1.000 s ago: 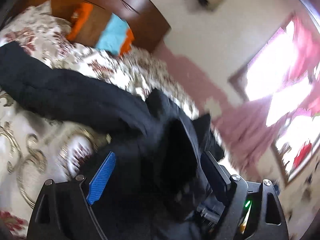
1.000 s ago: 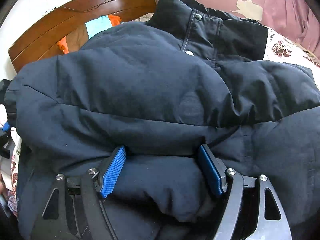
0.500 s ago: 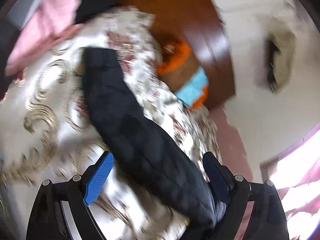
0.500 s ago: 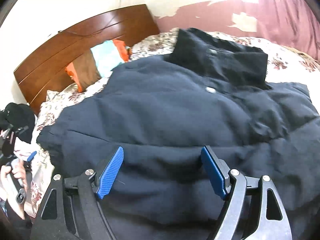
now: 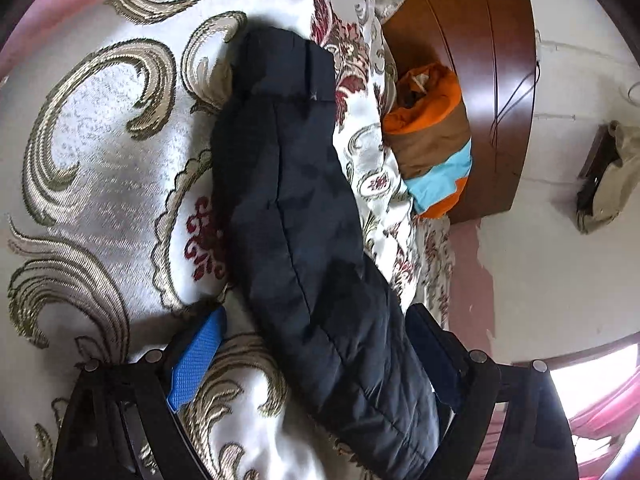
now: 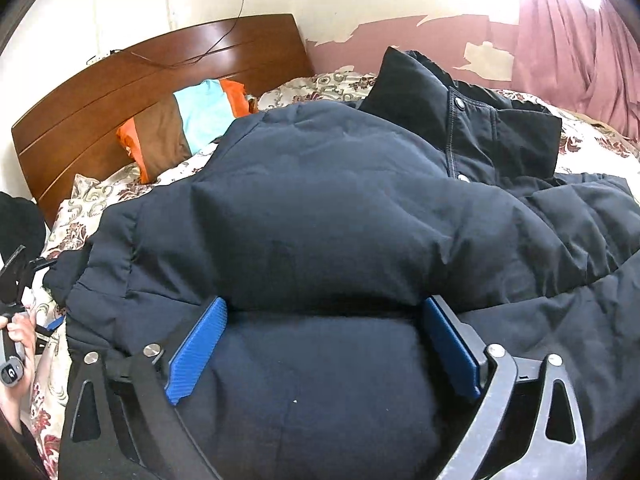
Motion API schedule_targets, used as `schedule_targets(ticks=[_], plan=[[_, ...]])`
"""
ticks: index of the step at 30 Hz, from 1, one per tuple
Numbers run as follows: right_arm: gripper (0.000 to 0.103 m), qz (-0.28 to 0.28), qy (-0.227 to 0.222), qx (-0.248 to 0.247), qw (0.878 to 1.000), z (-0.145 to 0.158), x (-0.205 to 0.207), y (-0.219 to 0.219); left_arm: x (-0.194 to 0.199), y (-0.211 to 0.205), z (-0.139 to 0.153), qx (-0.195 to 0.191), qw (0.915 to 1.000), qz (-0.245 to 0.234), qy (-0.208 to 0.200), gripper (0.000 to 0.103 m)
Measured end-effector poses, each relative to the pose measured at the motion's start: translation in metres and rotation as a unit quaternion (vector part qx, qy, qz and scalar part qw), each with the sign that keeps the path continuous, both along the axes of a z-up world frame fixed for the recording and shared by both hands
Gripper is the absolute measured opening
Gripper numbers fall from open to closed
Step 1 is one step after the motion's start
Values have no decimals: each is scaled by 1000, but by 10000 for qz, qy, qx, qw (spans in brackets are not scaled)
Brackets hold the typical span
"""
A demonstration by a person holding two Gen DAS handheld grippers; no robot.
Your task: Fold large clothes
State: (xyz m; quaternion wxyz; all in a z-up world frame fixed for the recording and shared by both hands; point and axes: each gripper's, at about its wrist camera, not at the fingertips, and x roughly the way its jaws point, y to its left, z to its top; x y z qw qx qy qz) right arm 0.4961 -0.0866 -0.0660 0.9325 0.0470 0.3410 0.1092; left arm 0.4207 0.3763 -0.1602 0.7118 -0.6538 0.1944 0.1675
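Your dark navy padded jacket (image 6: 340,216) lies spread over the bed's floral cream-and-gold bedspread (image 5: 100,160), its sleeve (image 5: 288,200) stretched out toward the wooden headboard (image 6: 160,76). Your left claw (image 5: 316,360) stands spread wide, the sleeve lying loose between its pads. Your right claw (image 6: 324,352) is opening, the jacket's puffy body bulging between the blue pads.

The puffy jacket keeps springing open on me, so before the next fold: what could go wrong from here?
1. The right gripper is opening with padded jacket bulging between its jaws, so the fold it made may puff back up.
2. The sleeve lies stretched across the bedspread, off-centre in the open left gripper; a grasp there might catch only its edge and slip.
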Motion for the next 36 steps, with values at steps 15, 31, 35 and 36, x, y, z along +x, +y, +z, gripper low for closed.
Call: schedule_targets(ticks=[15,31,35,36], plan=[[101,-23,-238,326,9992,1,-10,-12,-15,-8,16,291,9962,653,-499,5],[101,-975,121,1436,9847,51,-83,-136,-52,-96,204,3263,9154,-139,-2352,5],[101,-1184,25,1391,9832,53,-113,-175,-49,-145,236,3770,8766,-905,-2850,5],[101,-1253,-27,1380,9825,54,-118,-183,-48,-158,241,3875,8681,-1063,-2913,5]])
